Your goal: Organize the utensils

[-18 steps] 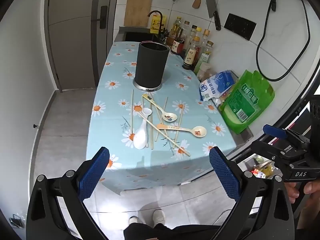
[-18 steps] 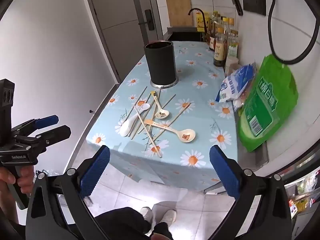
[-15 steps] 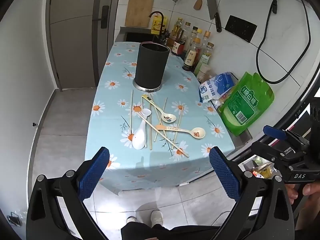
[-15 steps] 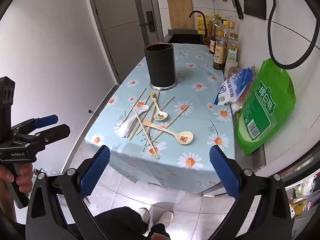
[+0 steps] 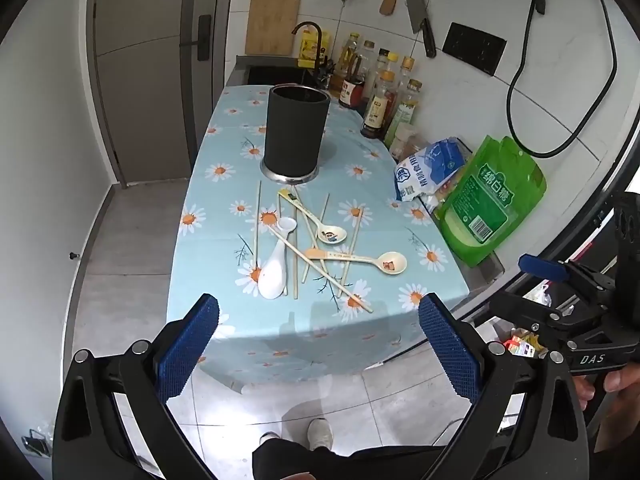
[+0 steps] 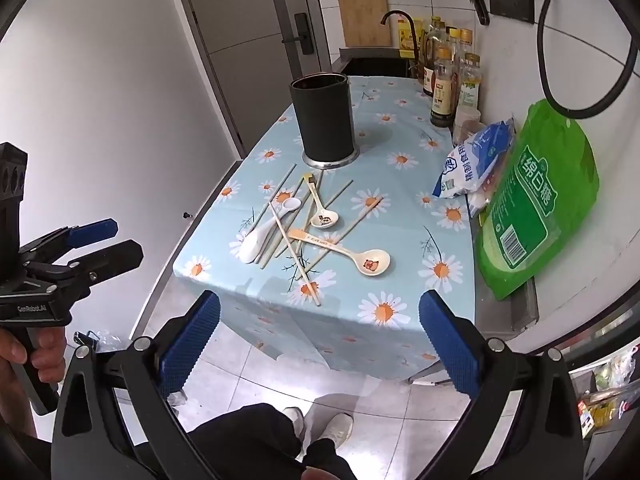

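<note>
A black cylindrical utensil holder [image 5: 296, 132] [image 6: 324, 120] stands upright on the daisy-print tablecloth [image 5: 208, 216] [image 6: 404, 200]. In front of it lies a loose pile: a white spoon [image 5: 274, 268] [image 6: 256, 242], a short cream spoon [image 5: 332, 234] [image 6: 325, 218], a long cream spoon [image 5: 360, 258] [image 6: 360, 258] and several wooden chopsticks [image 5: 320, 272] [image 6: 294, 254] crossing them. My left gripper [image 5: 318, 332] hangs open before the table's near edge, nothing between its blue pads [image 5: 188, 352]. My right gripper [image 6: 320, 328] is open too, empty, at the same distance.
Sauce bottles [image 5: 380, 92], a blue-white bag [image 5: 430, 170] and a green bag [image 5: 490, 200] line the wall side on the right. A sink and cutting board [image 5: 272, 24] sit behind. The person's feet [image 6: 320, 424] stand on grey floor tiles below the table edge.
Both views sway only slightly. Nothing on the table has moved, and both grippers stay wide open.
</note>
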The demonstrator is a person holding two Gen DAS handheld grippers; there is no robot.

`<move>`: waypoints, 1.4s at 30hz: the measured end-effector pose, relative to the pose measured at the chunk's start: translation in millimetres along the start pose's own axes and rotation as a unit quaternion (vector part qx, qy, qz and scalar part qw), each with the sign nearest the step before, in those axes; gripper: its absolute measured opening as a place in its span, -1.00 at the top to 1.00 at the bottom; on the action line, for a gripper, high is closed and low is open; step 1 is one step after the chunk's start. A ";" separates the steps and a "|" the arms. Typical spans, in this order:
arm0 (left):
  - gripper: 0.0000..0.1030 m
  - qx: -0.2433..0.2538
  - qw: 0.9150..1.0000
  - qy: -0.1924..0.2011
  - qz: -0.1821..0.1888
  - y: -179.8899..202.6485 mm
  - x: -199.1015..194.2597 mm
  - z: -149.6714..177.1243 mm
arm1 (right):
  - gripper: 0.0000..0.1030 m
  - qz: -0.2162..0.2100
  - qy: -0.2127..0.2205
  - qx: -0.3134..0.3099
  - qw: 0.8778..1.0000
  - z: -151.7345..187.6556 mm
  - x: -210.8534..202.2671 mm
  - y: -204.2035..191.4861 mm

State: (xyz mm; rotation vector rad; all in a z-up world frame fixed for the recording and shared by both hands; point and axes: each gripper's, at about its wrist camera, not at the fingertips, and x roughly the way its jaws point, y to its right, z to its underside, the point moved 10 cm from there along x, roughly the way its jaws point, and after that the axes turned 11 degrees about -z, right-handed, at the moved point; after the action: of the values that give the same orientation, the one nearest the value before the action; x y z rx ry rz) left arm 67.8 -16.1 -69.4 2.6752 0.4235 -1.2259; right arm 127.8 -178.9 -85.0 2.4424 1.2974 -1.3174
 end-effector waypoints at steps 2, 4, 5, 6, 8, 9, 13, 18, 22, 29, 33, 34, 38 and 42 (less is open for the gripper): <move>-0.87 0.000 1.000 0.000 0.000 0.3 -0.5 0.2 | -0.92 -0.003 0.002 0.000 1.000 0.0 0.7 -0.6; -0.87 -0.003 1.000 -0.003 0.001 1.9 -0.5 -0.7 | -0.92 -0.003 0.003 0.000 1.000 0.5 0.3 -0.8; -0.87 -0.003 1.000 -0.004 0.002 2.5 -0.3 -1.1 | -0.92 -0.005 0.002 0.001 1.000 0.8 -0.1 -0.8; -0.87 -0.003 1.000 -0.004 0.002 2.6 -0.8 -0.8 | -0.92 -0.008 0.003 0.003 1.000 1.2 -1.5 0.0; -0.87 -0.003 1.000 -0.003 0.001 2.3 -0.7 -0.7 | -0.92 -0.010 0.001 0.001 1.000 1.4 -1.6 -1.7; -0.87 -0.004 1.000 -0.004 0.002 2.2 -0.5 -0.7 | -0.92 -0.008 0.001 -0.002 1.000 1.5 -1.4 -2.4; -0.87 -0.003 1.000 -0.005 0.002 3.1 -1.9 0.5 | -0.92 -0.008 -0.001 0.001 1.000 1.8 0.1 -2.0; -0.87 -0.010 1.000 -0.006 0.004 0.0 -1.4 2.1 | -0.92 -0.007 -0.004 -0.005 1.000 2.2 1.0 -4.1; -0.87 -0.007 1.000 -0.004 0.005 -0.1 -2.3 2.8 | -0.92 -0.007 -0.003 -0.006 1.000 1.0 1.1 -3.2; -0.87 -0.009 1.000 -0.006 0.006 1.5 0.1 1.0 | -0.92 -0.009 -0.007 -0.007 1.000 -0.5 2.9 -3.8; -0.87 -0.018 1.000 -0.014 0.012 0.8 2.8 3.6 | -0.92 -0.014 -0.018 -0.003 1.000 3.1 6.2 -4.5; -0.87 -0.019 1.000 -0.014 0.012 0.5 2.9 3.2 | -0.92 -0.013 -0.017 -0.003 1.000 3.4 5.8 -4.1; -0.87 -0.020 1.000 -0.013 0.011 0.8 3.1 2.5 | -0.92 -0.011 -0.015 0.004 1.000 3.0 5.5 -1.8; -0.87 -0.013 1.000 -0.011 0.010 1.9 2.8 1.0 | -0.92 -0.012 -0.015 0.002 1.000 2.3 4.4 -2.0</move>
State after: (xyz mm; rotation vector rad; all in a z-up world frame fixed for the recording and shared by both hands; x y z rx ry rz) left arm 69.4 -17.6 -72.2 2.6354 0.4056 -1.2336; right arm 126.0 -175.7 -89.0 2.4082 1.3228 -1.3586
